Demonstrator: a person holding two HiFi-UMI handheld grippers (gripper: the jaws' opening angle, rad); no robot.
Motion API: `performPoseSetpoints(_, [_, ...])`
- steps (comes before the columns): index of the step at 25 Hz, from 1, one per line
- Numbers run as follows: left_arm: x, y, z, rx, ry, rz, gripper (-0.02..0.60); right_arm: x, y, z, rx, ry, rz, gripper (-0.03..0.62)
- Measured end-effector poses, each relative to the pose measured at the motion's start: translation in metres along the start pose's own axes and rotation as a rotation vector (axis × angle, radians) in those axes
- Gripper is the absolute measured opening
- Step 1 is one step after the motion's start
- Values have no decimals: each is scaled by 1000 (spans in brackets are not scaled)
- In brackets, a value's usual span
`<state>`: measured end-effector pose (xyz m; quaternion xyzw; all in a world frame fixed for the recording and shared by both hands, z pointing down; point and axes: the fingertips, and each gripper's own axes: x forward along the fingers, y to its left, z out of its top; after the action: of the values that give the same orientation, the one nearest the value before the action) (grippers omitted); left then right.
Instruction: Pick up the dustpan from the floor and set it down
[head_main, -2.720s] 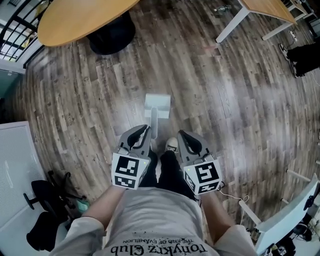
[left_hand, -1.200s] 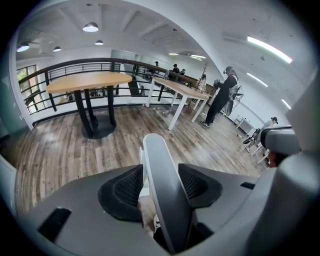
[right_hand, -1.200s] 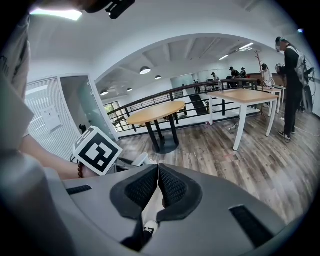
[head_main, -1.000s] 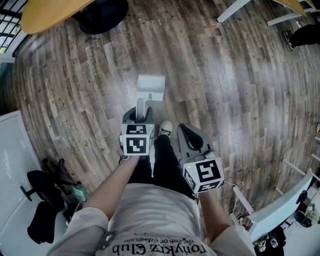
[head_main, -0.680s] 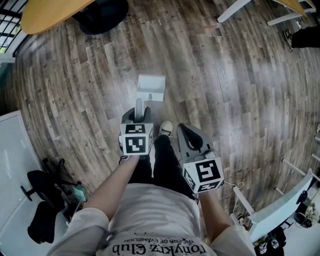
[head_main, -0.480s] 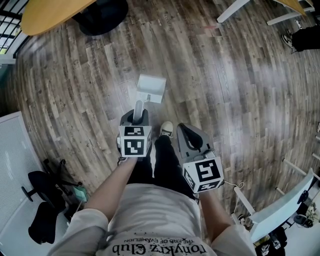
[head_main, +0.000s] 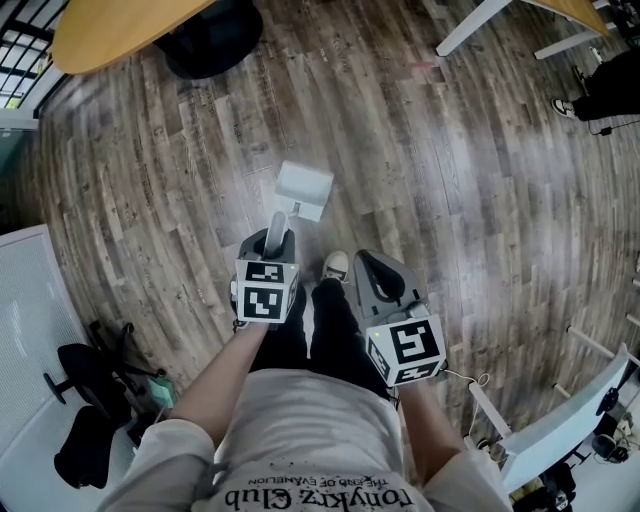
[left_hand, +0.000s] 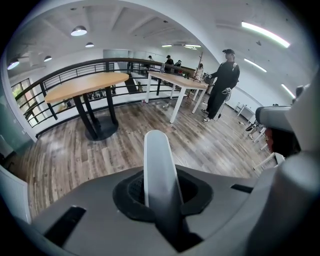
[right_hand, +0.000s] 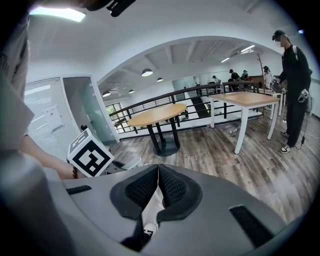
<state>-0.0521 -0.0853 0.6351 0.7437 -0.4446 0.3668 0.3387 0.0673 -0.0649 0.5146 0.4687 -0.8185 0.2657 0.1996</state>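
Now your left gripper (head_main: 273, 238), clenched on the dustpan (head_main: 303, 190) handle, has tilted it up ahead; set-down remains. Beside it, your right gripper (head_main: 378, 276) is closed, empty.

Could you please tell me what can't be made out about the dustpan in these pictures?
- Head view: whether the dustpan touches the floor; the steep downward look hides any gap.
- Left gripper view: the pan itself, hidden below the left gripper's body; only the handle shows.
- Left gripper view: the far people are too small to read.
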Motion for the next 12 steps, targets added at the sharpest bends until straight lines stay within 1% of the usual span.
performPoseSetpoints(5, [-15,2,-5,12,9,-13,74,-7,3,10,-16,-23,1,25])
performPoseSetpoints(12, [-54,-5,-4,88,6,-50,74,-27,4,17,-24,-40,-13,26])
